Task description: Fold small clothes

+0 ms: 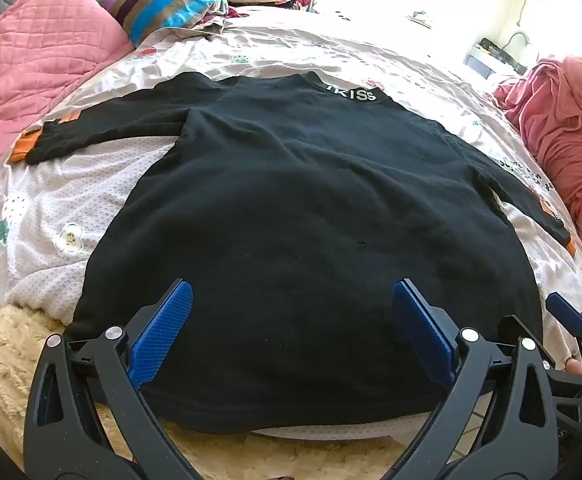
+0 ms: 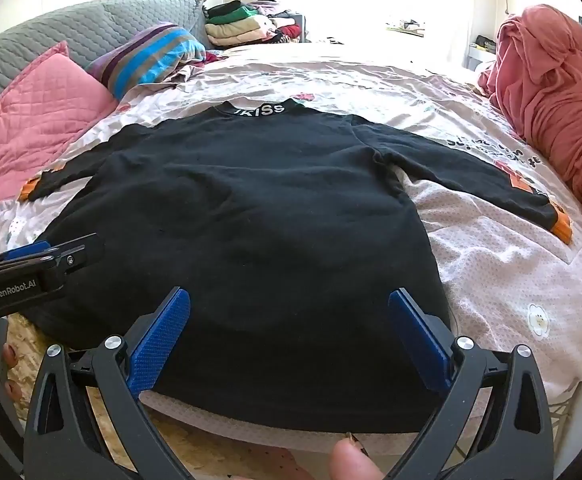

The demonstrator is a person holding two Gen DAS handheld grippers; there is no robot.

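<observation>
We note the black sweater (image 1: 291, 208) lying flat on the bed sheet (image 2: 491, 272), hem at the near bed edge, with bare sheet beside both sleeves. A pink pillow (image 1: 31, 64) lies left and a red blanket (image 2: 551, 92) right. Our left gripper (image 1: 291, 332) and right gripper (image 2: 289, 332) hang over the hem, jaws wide apart, holding nothing.

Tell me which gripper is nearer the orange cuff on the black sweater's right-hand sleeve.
Right. The right gripper hovers over the hem on that sleeve's side of the black sweater; the left gripper hangs farther from the orange cuff.
</observation>
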